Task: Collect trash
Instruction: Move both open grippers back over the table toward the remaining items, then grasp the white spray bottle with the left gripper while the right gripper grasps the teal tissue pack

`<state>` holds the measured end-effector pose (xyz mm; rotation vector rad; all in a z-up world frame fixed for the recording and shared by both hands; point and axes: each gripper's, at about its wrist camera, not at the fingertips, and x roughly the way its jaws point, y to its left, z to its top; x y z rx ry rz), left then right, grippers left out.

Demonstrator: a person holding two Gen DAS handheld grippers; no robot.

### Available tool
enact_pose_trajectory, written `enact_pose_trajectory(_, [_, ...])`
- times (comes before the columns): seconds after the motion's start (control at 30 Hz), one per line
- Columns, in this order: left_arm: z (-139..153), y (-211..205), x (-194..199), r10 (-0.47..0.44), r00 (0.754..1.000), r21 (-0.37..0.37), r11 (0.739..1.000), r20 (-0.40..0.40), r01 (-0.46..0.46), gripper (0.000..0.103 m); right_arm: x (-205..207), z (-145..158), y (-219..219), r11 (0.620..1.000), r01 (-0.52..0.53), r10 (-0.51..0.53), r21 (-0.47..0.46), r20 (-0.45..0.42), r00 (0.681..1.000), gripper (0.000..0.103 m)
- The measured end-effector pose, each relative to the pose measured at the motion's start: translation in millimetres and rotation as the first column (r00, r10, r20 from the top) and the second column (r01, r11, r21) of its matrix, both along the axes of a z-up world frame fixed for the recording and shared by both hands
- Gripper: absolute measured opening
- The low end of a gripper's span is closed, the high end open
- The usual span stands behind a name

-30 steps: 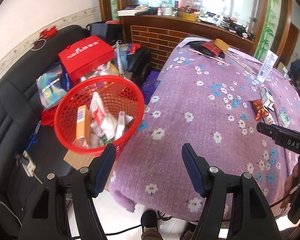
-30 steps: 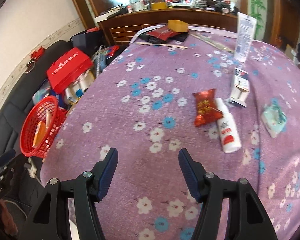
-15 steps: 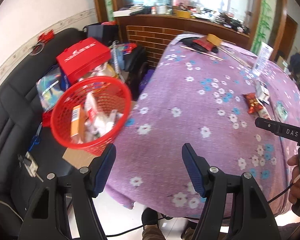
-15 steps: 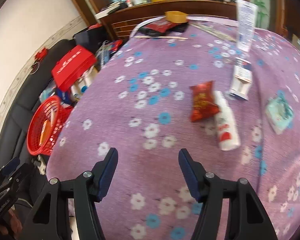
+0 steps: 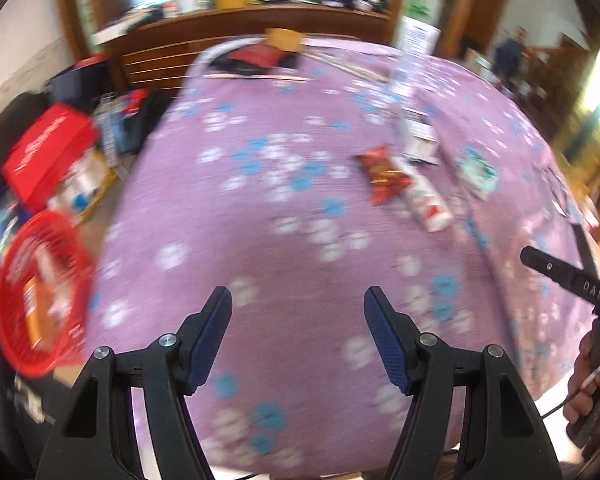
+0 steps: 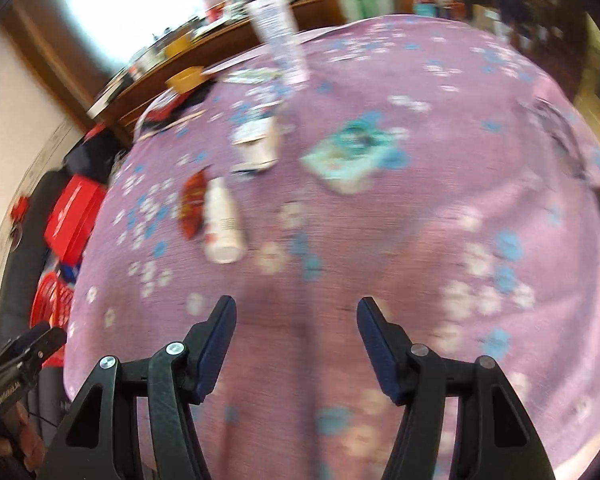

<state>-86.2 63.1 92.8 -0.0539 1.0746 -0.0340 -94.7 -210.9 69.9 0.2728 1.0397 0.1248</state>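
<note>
Both views are smeared by motion blur, so fine print and small shapes cannot be read. The left gripper (image 5: 298, 306) is seen over the purple flowered cloth (image 5: 284, 264) covering the surface, its fingers (image 5: 210, 344) spread apart with nothing between them. The right gripper (image 6: 296, 306) is likewise held above the cloth, fingers (image 6: 214, 350) released and empty.

The trash is found lying on the cloth: a crumpled red snack wrapper (image 5: 384, 174) touching a white plastic bottle with red label (image 5: 426, 202), a small white carton (image 6: 256, 144) just beyond them, and a pale teal packet (image 6: 352, 156) off to one side. In the right wrist view the red wrapper (image 6: 192, 204) is partly tucked behind the bottle (image 6: 222, 220); what the teal packet holds cannot be made out.

The round red plastic mesh basket (image 5: 40, 296) is seen at the left edge beside the surface, already holding an orange box and blurred scraps; in the right wrist view only a sliver of the basket (image 6: 54, 300) shows, cut off by the cloth's edge. A red cardboard box (image 5: 46, 154) sits on the clutter beyond it. A hand (image 5: 592, 380) on the other tool's handle is glimpsed at the frame's right edge, mostly cropped.
</note>
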Motion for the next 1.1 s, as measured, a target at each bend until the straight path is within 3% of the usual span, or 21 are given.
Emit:
enact_pose_trajectory(0.23, [-23.1,-58.2,63.5,-0.083,0.994,-0.15,0.986,-0.067,0.072,0.066,-32.5,14.5,-52.6,0.995,0.103,-0.102,-0.018,0.028,0.994,0.064])
enact_pose_trajectory(0.27, [-27.8,-65.3,73.5,-0.087,0.993,-0.159,0.985,-0.079,0.073,0.063,-35.4,16.0,-57.0,0.994,0.109,-0.108,-0.024,0.031,0.994,0.064])
enact_pose_trajectory(0.3, [-33.7,-72.7,85.1,-0.095,0.991,-0.172,0.982,-0.094,0.078,0.053,-40.1,18.7,-62.8,0.993,0.116,-0.115,-0.033,0.035,0.993,0.064])
enact_pose_trajectory(0.43, [-55.3,-93.3,119.1,-0.091,0.985,-0.172,0.983,-0.15,0.065,0.05,-53.2,26.6,-81.7,0.989,0.14,-0.138,-0.046,0.044,0.989,0.064])
enact_pose_trajectory(0.57, [-76.0,-109.3,140.9,-0.08,0.979,-0.119,0.991,-0.186,0.058,0.049,-59.4,31.7,-94.5,0.986,0.156,-0.153,-0.055,0.05,0.987,0.064])
enact_pose_trajectory(0.67, [-76.7,-116.9,142.6,-0.092,0.985,-0.062,0.995,-0.147,0.083,0.039,-53.6,34.1,-97.5,0.989,0.143,-0.141,-0.042,0.048,0.989,0.064])
enact_pose_trajectory(0.7, [-76.4,-117.3,140.9,-0.099,0.985,-0.063,0.994,-0.138,0.091,0.03,-47.9,35.2,-97.2,0.991,0.132,-0.13,-0.03,0.046,0.99,0.064])
enact_pose_trajectory(0.87, [-73.3,-105.5,113.5,-0.141,0.984,-0.053,0.989,-0.111,0.136,0.029,-1.5,37.4,-89.8,0.993,0.09,-0.093,0.079,0.035,0.995,0.064])
enact_pose_trajectory(1.1, [-70.8,-75.1,48.3,-0.142,0.986,0.011,0.99,-0.089,0.144,0.029,92.9,12.1,-52.9,0.992,0.06,-0.057,0.108,-0.033,0.998,0.065])
